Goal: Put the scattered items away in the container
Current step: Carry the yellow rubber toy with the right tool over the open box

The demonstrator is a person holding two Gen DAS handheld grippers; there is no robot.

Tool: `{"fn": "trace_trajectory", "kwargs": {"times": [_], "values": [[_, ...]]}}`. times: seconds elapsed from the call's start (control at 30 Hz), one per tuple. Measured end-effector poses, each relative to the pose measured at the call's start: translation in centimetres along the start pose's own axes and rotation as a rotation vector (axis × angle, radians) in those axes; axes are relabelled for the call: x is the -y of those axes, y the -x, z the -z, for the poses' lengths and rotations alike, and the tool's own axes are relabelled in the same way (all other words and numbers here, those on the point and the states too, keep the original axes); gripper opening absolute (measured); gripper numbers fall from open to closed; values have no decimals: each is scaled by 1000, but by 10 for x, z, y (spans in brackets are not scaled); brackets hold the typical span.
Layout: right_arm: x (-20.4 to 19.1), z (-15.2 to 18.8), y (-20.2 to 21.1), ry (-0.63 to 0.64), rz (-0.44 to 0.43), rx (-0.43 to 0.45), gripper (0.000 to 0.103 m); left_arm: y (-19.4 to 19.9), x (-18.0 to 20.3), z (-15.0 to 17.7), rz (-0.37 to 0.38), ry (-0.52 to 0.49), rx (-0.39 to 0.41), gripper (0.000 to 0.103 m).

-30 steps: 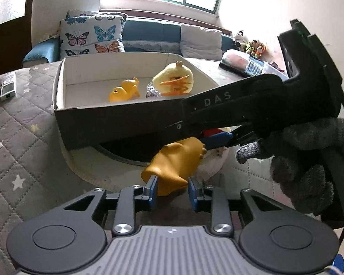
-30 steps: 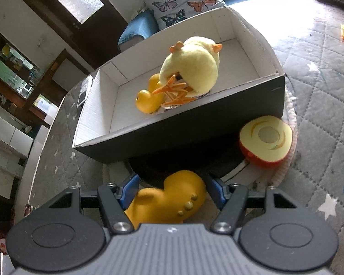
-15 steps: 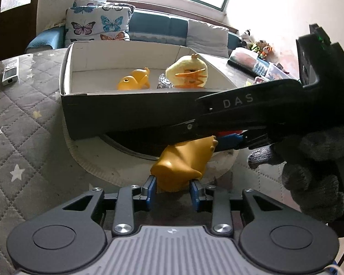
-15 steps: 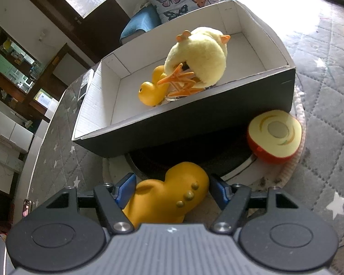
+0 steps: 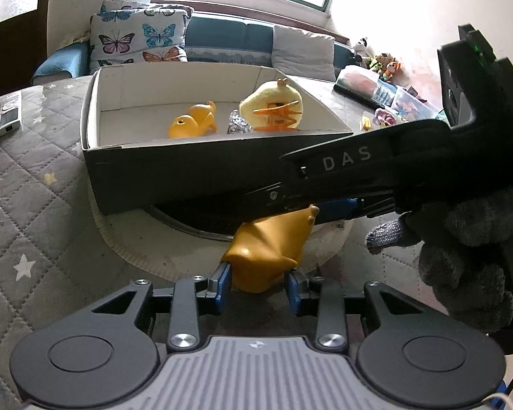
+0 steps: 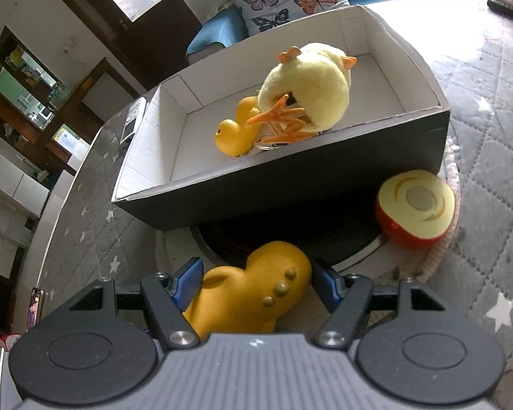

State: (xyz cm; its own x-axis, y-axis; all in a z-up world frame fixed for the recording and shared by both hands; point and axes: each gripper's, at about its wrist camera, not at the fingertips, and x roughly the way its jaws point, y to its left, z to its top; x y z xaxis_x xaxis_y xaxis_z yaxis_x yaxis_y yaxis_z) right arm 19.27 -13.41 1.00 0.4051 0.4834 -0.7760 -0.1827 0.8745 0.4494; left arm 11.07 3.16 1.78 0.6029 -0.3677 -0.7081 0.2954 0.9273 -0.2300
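An orange rubber toy (image 5: pixel 270 242) hangs just above the round white mat, in front of the box. My right gripper (image 6: pixel 256 283) is shut on its wide body; in the left wrist view the right gripper (image 5: pixel 328 206) reaches in from the right, held by a gloved hand (image 5: pixel 468 239). My left gripper (image 5: pixel 257 282) straddles the toy's near end and its jaws are opening, the blue pads (image 5: pixel 222 278) barely touching it. The dark box (image 5: pixel 188 171) has a white inside. It holds a small orange duck (image 5: pixel 191 124), a yellow plush chick (image 5: pixel 273 102) and a foil piece (image 5: pixel 237 124).
A red toy apple half (image 6: pixel 415 212) lies cut face up on the mat's edge, by the box's right corner. A remote (image 5: pixel 8 116) rests on the grey quilted cover at far left. Toys and boxes (image 5: pixel 393 99) crowd the back right, and a sofa with cushions stands behind.
The left gripper's pads have spread a little wider around the toy's end. The right gripper keeps the same grip, and neither hand has shifted.
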Motion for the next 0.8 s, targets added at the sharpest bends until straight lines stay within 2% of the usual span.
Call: {"fn": "trace_trajectory", "kwargs": {"times": [0.53,0.8], "values": [[-15,-10,31,37,-16,68,70,22,13,-18,-34,-30,54,37],[-12,-5,28,31,-18,53,70,16,16,-15,-59,-52,22,38]]}}
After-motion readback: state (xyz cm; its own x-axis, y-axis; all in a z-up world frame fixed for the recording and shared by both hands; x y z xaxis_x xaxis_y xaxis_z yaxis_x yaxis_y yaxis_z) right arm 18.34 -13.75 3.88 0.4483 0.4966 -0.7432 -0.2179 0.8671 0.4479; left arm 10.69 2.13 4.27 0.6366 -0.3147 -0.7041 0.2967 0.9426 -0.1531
